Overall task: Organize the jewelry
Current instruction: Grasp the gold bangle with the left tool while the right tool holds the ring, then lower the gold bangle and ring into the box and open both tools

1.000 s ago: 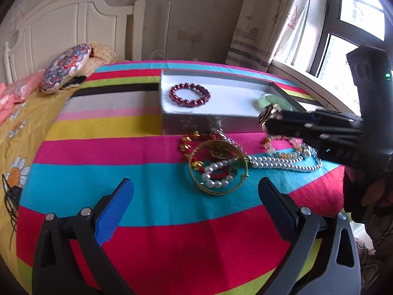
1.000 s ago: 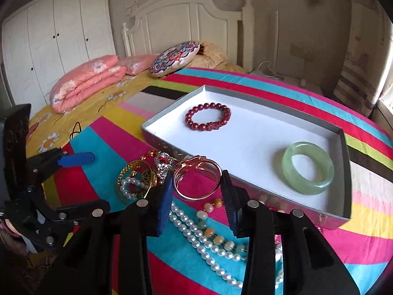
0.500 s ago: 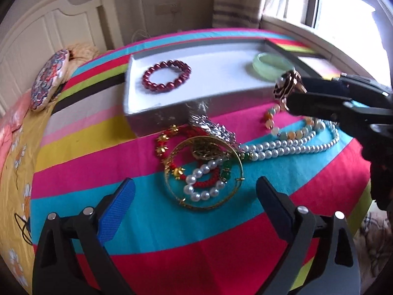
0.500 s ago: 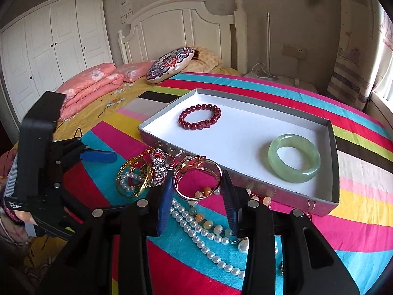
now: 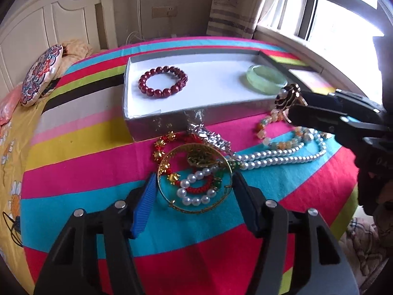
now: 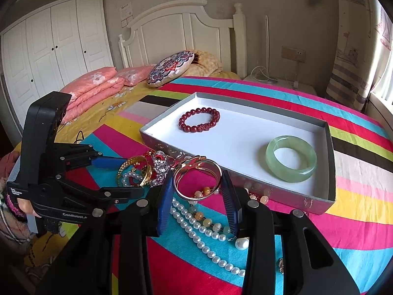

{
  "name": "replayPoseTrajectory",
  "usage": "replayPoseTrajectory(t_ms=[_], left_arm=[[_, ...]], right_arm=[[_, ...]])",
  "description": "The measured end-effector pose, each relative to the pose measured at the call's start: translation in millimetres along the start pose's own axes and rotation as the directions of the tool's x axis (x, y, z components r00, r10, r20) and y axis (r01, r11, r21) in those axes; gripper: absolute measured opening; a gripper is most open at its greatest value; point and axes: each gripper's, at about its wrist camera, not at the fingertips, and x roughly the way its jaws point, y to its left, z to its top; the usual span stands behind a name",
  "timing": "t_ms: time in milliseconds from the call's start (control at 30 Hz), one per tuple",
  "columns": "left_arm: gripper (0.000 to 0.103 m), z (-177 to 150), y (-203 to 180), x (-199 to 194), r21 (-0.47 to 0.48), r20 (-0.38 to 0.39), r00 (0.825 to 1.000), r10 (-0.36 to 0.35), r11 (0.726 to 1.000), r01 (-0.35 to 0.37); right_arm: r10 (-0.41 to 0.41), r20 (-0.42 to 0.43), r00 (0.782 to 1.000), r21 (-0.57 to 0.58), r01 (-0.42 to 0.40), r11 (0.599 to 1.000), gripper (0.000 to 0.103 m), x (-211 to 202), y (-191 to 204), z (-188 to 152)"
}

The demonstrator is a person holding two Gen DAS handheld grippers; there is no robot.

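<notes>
A shallow silver box (image 5: 169, 123) (image 6: 326, 162) with a white floor holds a red bead bracelet (image 5: 162, 81) (image 6: 199, 119) and a green jade bangle (image 5: 266, 79) (image 6: 291, 157). In front of it lies a jewelry pile: a gold hoop bangle (image 5: 195, 179) (image 6: 133, 164), a pearl necklace (image 5: 280, 158) (image 6: 208, 231), red-and-gold and silver pieces. My left gripper (image 5: 192, 189) (image 6: 120, 174) has its fingers on either side of the gold hoop bangle, touching its rim. My right gripper (image 6: 197, 194) (image 5: 291, 109) is shut on a rose-gold bangle (image 6: 197, 179), held above the pearls near the box's front wall.
Everything rests on a striped multicolour cloth (image 5: 98, 172) over a bed. A round patterned cushion (image 5: 40, 73) (image 6: 169, 67) and pink pillows (image 6: 93, 91) lie towards the headboard. A window and curtain are on the right.
My left gripper moved forward and its jaws narrowed around the gold hoop bangle. My right gripper stayed nearly still with the rose-gold bangle.
</notes>
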Motion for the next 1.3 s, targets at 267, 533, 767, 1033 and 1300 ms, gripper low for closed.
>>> replayPoseTrajectory(t_ms=[267,533,767,1033,1300], left_arm=[[0.061,-3.5,-3.8,-22.3,0.003,0.066,0.998,0.000,1.000,0.000],[0.061,-0.8,-11.3,-40.0,0.026,0.118,0.993,0.007,1.000,-0.010],[0.061,4.3,-13.7,-45.7,0.035,0.134,0.991,0.007,0.999,-0.012],[0.061,30.2,-20.5,-39.4,0.071,0.137,0.990,-0.027,0.997,0.017],[0.061,81.7,-28.5,-17.7,0.090,0.147,0.987,-0.065,0.995,0.052]], right_arm=[[0.002,0.015,1.000,-0.010,-0.002,1.000,0.037,-3.5,4.7,0.3],[-0.009,0.033,0.999,-0.003,0.009,1.000,0.038,-9.6,2.5,2.5],[-0.010,0.037,0.999,0.004,0.010,1.000,0.037,-11.4,0.4,3.4],[-0.039,0.047,0.998,0.004,0.039,0.999,0.038,-15.6,-8.7,13.3],[-0.101,0.018,0.995,0.026,0.100,0.995,0.037,-4.7,-43.2,38.1]])
